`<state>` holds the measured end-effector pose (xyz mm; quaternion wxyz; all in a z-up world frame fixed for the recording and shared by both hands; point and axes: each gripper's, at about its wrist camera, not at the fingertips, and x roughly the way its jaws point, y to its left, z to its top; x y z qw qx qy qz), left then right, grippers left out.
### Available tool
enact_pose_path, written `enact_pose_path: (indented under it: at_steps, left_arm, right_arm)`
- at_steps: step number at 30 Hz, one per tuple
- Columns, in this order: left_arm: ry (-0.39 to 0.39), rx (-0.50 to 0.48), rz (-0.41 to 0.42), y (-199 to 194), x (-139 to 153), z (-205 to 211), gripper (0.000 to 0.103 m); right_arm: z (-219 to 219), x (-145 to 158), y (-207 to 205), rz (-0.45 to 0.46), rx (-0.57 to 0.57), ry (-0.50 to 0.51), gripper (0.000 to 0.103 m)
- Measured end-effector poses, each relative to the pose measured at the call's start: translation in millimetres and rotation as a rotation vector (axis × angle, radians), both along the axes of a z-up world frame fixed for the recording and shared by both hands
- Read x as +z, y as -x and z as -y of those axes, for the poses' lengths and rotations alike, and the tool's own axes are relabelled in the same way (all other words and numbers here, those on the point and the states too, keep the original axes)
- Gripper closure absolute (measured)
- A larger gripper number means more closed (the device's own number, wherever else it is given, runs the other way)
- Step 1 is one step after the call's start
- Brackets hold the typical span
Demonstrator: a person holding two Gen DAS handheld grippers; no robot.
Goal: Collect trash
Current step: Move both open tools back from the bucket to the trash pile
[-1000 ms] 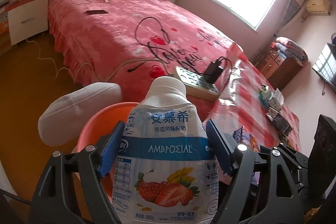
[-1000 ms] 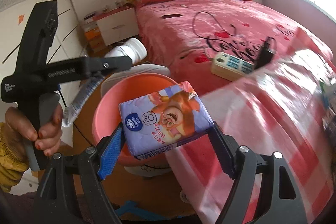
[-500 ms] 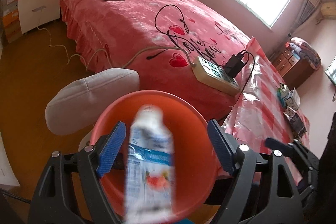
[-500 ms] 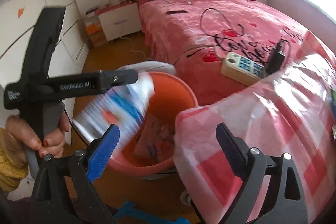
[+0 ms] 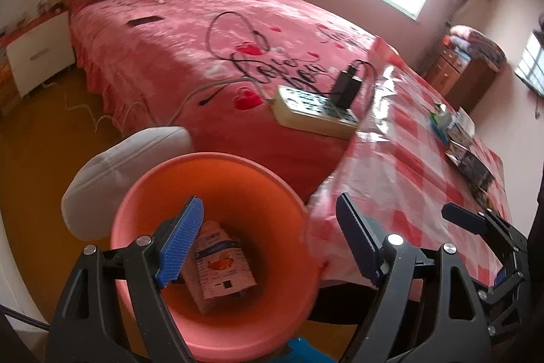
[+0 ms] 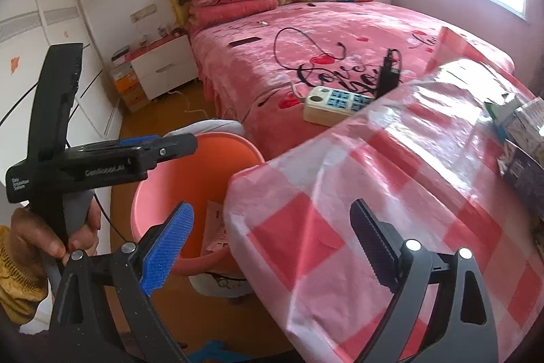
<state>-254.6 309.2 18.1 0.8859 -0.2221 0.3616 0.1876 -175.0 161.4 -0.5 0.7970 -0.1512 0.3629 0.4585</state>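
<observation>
Bucket [image 5: 217,179] mouth unobstructed from above; flat packets [image 5: 221,264] lie only at its bottom. Left gripper [image 5: 268,240] over it, jaws apart, nothing between them. At 3 o'clock of the bucket, the checked tablecloth [image 5: 408,179] edge hangs just beside the rim, possibly touching; blurred. At 10 o'clock, a white cushion [image 5: 125,159] sits against the rim. At 12 o'clock, the bed [image 5: 190,56] side closes off passage. Power strip [image 5: 316,116] with charger [image 5: 346,87] lies at the bed edge.

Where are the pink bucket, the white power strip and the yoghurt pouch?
pink bucket [image 5: 210,165]: left wrist view, on its far rim.
white power strip [image 5: 312,111]: left wrist view, on its top face.
yoghurt pouch [image 5: 221,267]: left wrist view, on its printed front, inside the bucket.
</observation>
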Motion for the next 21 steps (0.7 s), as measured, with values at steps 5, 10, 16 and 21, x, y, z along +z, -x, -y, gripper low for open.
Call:
enact_pose_path:
  at_steps: [5,10,16,21]
  left_arm:
    - [-0.037,-0.066,0.009,-11.8,10.6,23.9,0.021]
    - [-0.057,-0.107,0.015,-20.2,19.1,42.2,0.02]
    - [-0.072,-0.137,0.014,-31.3,25.5,60.7,0.018]
    - [-0.085,-0.166,0.006,-40.2,29.4,76.1,0.018]
  right_arm:
    - [18.8,3.0,-5.6,0.002,-0.038,-0.029,0.011]
    - [40.5,6.8,-12.6,0.002,-0.08,-0.063,0.011]
    - [67.6,10.4,-20.5,-0.001,-0.129,-0.1,0.011]
    - [88.2,13.1,-26.7,-0.001,-0.162,-0.128,0.011]
